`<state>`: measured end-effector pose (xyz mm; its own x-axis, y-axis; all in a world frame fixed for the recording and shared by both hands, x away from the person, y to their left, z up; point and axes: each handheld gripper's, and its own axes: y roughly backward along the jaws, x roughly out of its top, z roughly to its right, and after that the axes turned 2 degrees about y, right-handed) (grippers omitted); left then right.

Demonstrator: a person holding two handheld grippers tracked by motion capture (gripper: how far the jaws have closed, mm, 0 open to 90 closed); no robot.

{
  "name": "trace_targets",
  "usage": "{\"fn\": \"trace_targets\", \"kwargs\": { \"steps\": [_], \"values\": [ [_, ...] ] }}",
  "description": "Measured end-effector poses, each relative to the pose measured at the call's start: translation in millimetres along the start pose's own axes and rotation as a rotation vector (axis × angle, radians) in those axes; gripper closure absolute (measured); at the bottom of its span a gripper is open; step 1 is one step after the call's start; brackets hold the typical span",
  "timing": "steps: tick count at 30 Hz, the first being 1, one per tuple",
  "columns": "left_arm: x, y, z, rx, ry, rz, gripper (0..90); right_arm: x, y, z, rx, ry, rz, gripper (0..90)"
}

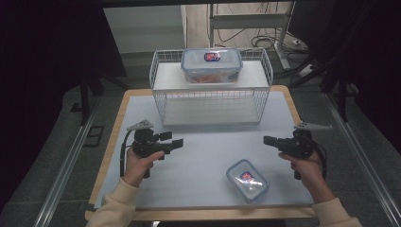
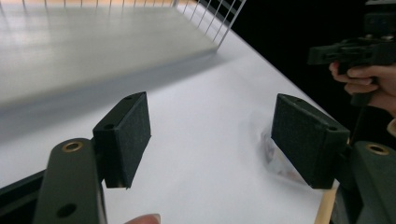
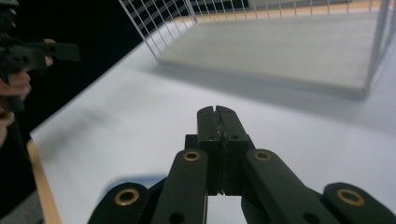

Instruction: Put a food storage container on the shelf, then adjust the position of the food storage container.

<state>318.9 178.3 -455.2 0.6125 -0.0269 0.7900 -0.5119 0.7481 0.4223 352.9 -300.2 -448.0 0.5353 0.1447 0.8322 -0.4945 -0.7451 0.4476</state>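
With my left gripper wide and right gripper pinched empty, I should straddle the near small container squarely.

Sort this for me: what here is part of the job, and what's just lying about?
In the job:
left gripper, jaws open
right gripper, jaws shut, empty
small lidded container on the table, between them

Likely bystanders:
wire rack
large lidded container on the rack's top shelf

A white wire rack on the table — a lidded container rests on its shelf.
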Motion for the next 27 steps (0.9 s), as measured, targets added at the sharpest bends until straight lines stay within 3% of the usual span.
{"fn": "trace_targets", "kwargs": {
  "steps": [7,13,16,19,22,27],
  "values": [
    [-20.0,-4.6,-5.9,0.03,0.026,-0.038,27.6,-25.3,9.6,0.4,-0.037,0.027,-0.052,88.2],
    [-28.5,-9.8,-6.4,0.031,0.041,-0.059,27.3,-30.7,10.4,0.1,-0.048,0.039,-0.067,86.7],
    [-29.3,-9.3,-4.8,0.048,0.026,-0.061,27.1,-31.0,10.8,-0.3,-0.053,0.041,-0.07,84.8],
    [-32.1,-7.7,-4.6,0.063,0.017,-0.067,26.6,-32.1,12.1,-1.1,-0.063,0.044,-0.072,79.2],
    [-36.9,-7.2,-5.4,0.068,0.017,-0.072,26.6,-37.7,14.9,-4.6,-0.081,0.055,-0.08,66.0],
    [-44.5,-10.4,-5.8,0.095,0.0,-0.1,26.5,-46.0,21.7,-4.9,-0.122,0.063,-0.085,58.9]
  ]
}}
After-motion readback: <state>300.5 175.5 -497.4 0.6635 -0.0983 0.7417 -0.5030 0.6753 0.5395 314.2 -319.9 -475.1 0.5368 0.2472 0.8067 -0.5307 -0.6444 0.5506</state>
